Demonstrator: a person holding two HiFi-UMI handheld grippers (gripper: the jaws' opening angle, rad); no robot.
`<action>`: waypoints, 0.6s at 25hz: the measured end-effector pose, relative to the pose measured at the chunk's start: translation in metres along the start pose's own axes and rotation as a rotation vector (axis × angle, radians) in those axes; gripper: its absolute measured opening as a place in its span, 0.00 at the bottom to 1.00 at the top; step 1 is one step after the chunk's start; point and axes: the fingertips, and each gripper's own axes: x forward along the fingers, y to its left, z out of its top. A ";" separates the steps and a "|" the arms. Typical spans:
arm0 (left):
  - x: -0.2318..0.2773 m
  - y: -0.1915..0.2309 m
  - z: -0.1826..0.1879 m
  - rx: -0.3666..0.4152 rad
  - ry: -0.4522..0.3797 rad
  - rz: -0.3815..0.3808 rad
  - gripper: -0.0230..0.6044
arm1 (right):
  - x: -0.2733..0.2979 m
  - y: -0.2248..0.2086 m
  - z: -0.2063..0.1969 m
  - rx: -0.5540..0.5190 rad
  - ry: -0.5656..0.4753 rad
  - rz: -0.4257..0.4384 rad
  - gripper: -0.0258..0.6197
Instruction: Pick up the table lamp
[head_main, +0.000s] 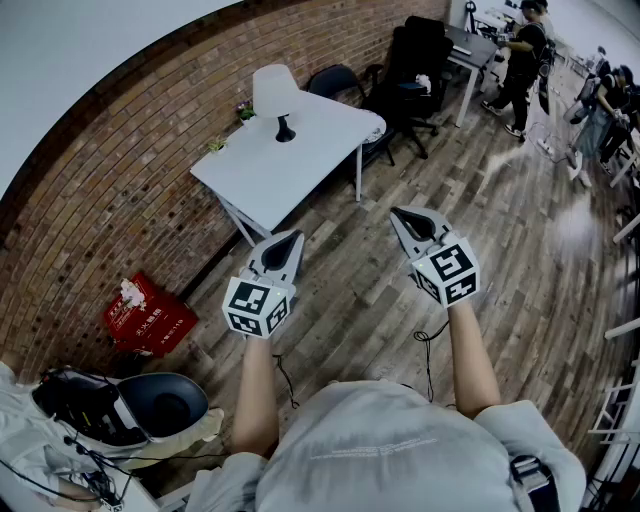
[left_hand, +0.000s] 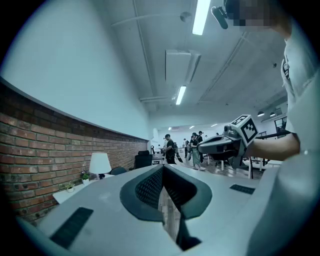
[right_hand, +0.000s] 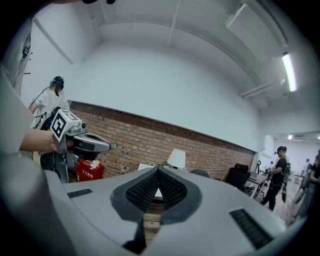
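Observation:
The table lamp (head_main: 277, 95), with a white shade on a black base, stands at the far side of a white table (head_main: 300, 170) by the brick wall. Both grippers hang over the wood floor, well short of the table. My left gripper (head_main: 291, 240) is shut and empty. My right gripper (head_main: 404, 217) is also shut and empty, a little further forward. In the left gripper view the lamp (left_hand: 99, 163) is small at the left, beyond my shut left gripper (left_hand: 163, 168). In the right gripper view the lamp (right_hand: 176, 158) shows just above my right gripper (right_hand: 159, 171).
Small potted plants (head_main: 244, 110) stand on the table next to the lamp. Black office chairs (head_main: 412, 62) crowd the table's far right end. A red box (head_main: 150, 316) lies by the wall at the left. People (head_main: 522, 58) stand at the back right.

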 end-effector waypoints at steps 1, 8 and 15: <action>0.001 -0.002 0.001 0.000 0.001 -0.006 0.05 | -0.001 -0.002 0.000 -0.001 -0.001 0.001 0.04; 0.010 -0.022 -0.001 0.048 0.024 -0.050 0.06 | -0.010 -0.013 -0.002 0.009 -0.017 -0.003 0.04; 0.015 -0.024 -0.007 0.001 0.017 -0.018 0.06 | -0.015 -0.023 -0.012 0.042 -0.028 0.008 0.04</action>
